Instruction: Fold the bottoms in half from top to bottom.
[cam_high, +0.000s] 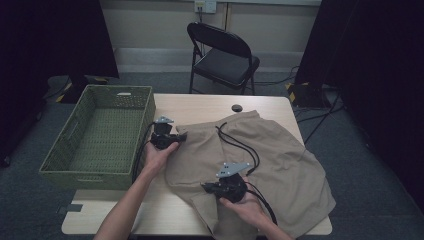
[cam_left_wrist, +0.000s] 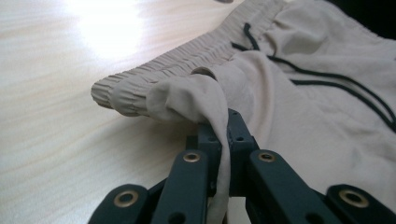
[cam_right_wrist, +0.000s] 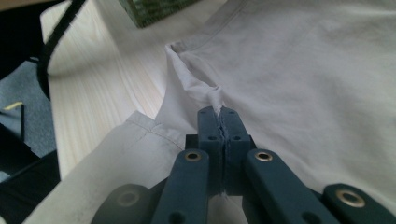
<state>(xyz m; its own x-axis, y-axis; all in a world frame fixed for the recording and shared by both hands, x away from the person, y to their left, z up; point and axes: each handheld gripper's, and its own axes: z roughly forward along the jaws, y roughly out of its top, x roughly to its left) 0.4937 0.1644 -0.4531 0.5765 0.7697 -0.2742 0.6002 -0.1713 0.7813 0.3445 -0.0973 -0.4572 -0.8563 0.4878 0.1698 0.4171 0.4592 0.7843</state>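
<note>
Right gripper (cam_high: 206, 187), nearest the camera, is clamped on a hem fold of the beige shorts (cam_high: 280, 165) spread across the table (cam_high: 200, 105). Left gripper (cam_high: 181, 136), wrist angled inward, pinches the waistband corner; left gripper view shows fabric draped between closed jaws. High view adds green basket (cam_high: 100, 135) at left.

Both grippers, left (cam_high: 176, 137) and right (cam_high: 210, 188), are black with brass rivets, grey triangular plates, black cables; forearms bare.

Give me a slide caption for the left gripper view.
Left gripper pinches the beige shorts beside their waistband.
</note>
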